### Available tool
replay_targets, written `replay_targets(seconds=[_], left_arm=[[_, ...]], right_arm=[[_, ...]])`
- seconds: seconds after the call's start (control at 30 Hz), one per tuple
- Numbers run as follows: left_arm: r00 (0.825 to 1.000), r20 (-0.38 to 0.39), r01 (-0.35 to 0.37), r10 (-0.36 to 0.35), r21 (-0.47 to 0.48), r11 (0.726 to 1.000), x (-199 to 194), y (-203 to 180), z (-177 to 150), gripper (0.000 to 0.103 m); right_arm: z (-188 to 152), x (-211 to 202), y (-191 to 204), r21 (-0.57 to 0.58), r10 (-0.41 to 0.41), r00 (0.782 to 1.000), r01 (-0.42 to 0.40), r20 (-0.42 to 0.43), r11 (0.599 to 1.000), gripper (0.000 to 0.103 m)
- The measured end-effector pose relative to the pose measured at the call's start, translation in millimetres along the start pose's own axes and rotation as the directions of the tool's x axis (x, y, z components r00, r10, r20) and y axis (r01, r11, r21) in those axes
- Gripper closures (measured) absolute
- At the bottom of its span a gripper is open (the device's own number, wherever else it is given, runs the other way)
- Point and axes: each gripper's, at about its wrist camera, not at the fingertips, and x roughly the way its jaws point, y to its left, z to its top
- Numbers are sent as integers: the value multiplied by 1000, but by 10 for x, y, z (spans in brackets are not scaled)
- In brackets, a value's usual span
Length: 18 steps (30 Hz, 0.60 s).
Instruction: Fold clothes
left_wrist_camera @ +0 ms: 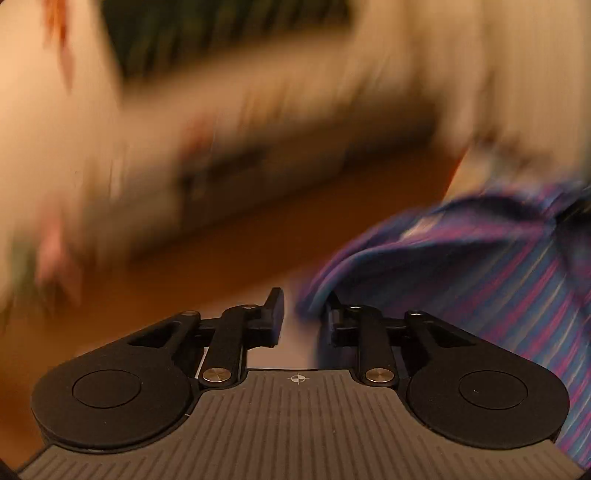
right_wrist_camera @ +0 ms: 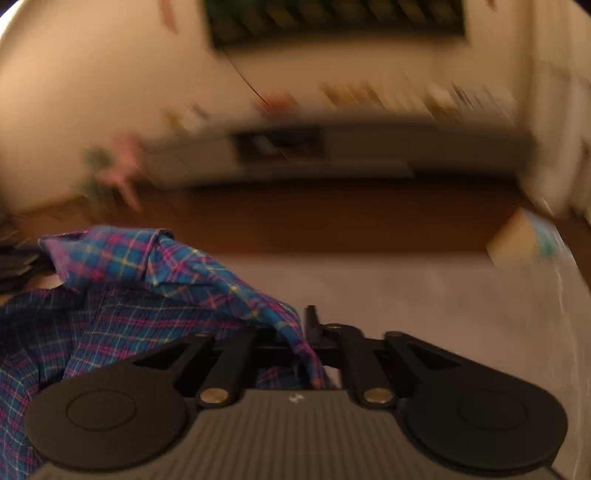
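A blue, purple and pink plaid shirt (left_wrist_camera: 480,266) hangs to the right in the blurred left wrist view. My left gripper (left_wrist_camera: 304,314) has its jaws a little apart, with a shirt edge lying between them against the right finger. In the right wrist view the same shirt (right_wrist_camera: 129,306) bunches at the left, collar up. My right gripper (right_wrist_camera: 295,332) is shut on a fold of the shirt, which covers the left finger. Both grippers hold the shirt above a pale surface (right_wrist_camera: 443,295).
Both views are motion-blurred. A low dark cabinet (right_wrist_camera: 332,147) runs along the far wall beyond a brown floor (right_wrist_camera: 332,221). A cardboard box (right_wrist_camera: 517,240) sits at the right edge of the pale surface. A dark picture (right_wrist_camera: 332,22) hangs on the wall.
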Motion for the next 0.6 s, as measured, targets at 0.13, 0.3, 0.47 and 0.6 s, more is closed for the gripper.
replay_targets(seconds=[0.13, 0.3, 0.47, 0.6], left_arm=[[987, 40, 160, -158, -67, 985, 100, 32, -775, 89], [932, 72, 362, -356, -119, 924, -340, 38, -1786, 58], [893, 43, 446, -448, -205, 871, -373, -177, -2139, 33], [868, 51, 488, -494, -275, 828, -294, -280, -2187, 36]], right_arm=[[-561, 541, -150, 10, -14, 999, 14, -45, 1000, 71], [-961, 275, -340, 53, 24, 1000, -24, 1, 998, 63], [-1297, -390, -487, 113, 64, 997, -67, 34, 991, 49], [-1788, -902, -408, 119, 134, 990, -137, 33, 983, 41]])
